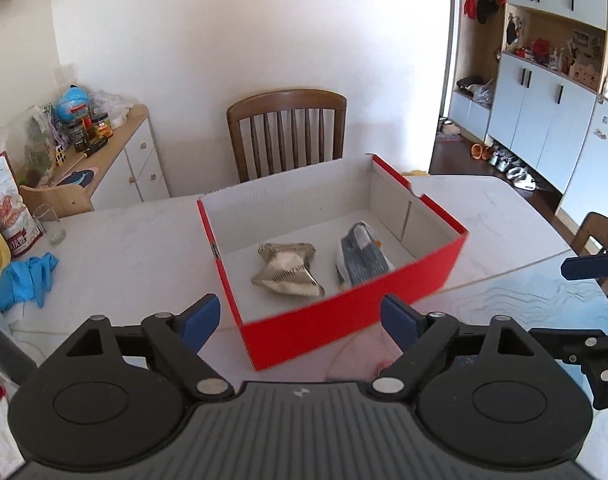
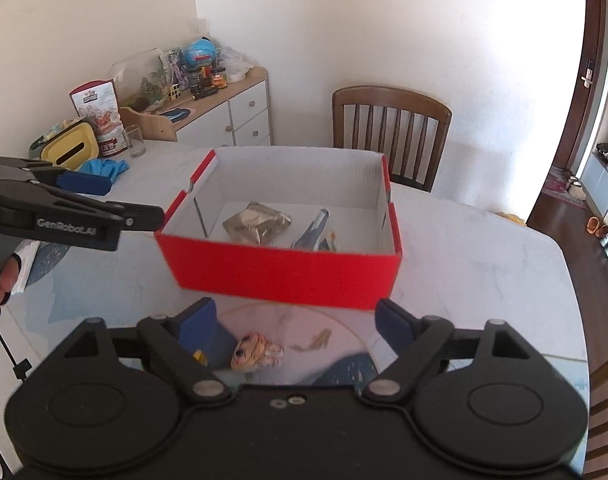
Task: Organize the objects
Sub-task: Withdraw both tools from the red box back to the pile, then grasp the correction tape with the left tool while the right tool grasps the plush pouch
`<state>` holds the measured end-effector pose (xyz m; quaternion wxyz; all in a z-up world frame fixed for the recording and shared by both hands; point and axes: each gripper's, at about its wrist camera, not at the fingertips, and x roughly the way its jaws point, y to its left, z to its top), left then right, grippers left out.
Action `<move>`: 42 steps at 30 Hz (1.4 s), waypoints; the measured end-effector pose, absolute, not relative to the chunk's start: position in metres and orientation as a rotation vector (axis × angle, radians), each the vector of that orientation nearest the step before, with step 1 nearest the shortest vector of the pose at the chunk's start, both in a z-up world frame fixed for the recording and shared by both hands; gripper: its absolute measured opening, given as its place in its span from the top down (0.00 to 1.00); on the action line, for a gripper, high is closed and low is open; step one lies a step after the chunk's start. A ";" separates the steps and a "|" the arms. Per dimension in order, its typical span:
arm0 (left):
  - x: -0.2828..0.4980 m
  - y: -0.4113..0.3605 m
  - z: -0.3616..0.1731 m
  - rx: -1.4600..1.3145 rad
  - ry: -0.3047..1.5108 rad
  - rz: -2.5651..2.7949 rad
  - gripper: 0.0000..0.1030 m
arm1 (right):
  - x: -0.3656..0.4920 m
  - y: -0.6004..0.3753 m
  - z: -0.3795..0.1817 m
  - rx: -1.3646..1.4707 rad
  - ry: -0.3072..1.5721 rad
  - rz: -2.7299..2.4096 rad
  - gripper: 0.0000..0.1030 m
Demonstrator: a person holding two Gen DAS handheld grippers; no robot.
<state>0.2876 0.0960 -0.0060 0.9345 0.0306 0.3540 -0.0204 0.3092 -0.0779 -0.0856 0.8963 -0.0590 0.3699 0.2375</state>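
I've got the red box (image 1: 343,320) sitting square in the middle of the pale worktop (image 1: 124,248), open at the top, white inside. Two crumpled packets lie on its floor: a silver packet (image 1: 288,269) toward the left and a blue packet (image 1: 361,258) just beside it on the right, apart from each other, neither touching the walls as far as I can see.

My left gripper (image 1: 300,318) is spread wide with nothing between its blue fingertips, hovering just short of the box's near red wall. In the right wrist view the same left gripper (image 2: 104,196) reaches in from the left, its tip close to the box's left corner.

My right gripper (image 2: 296,320) is also spread wide and holds nothing. Below it, on the worktop in front of the box, lies a small orange and pink wrapper (image 2: 256,352), close to the left blue fingertip (image 2: 198,322) but not between the jaws in any grip.

Off to the far left there's a blue glove (image 1: 26,278), a drinking glass (image 1: 50,224) and a snack bag (image 1: 8,204). A wooden chair (image 1: 286,132) stands behind the worktop.
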 end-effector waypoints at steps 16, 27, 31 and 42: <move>0.221 0.102 -0.060 -0.060 0.783 0.021 0.00 | 0.253 -0.094 -0.128 -0.136 0.776 0.503 0.10; 0.196 0.104 -0.118 -0.072 0.878 0.071 0.00 | 0.256 -0.110 -0.166 -0.110 0.855 0.431 0.11; 0.193 0.108 -0.133 -0.067 0.882 0.105 0.00 | 0.261 -0.107 -0.178 -0.105 0.883 0.412 0.12; 0.185 0.115 -0.160 -0.082 0.889 0.154 0.00 | 0.282 -0.099 -0.206 -0.086 0.954 0.373 0.15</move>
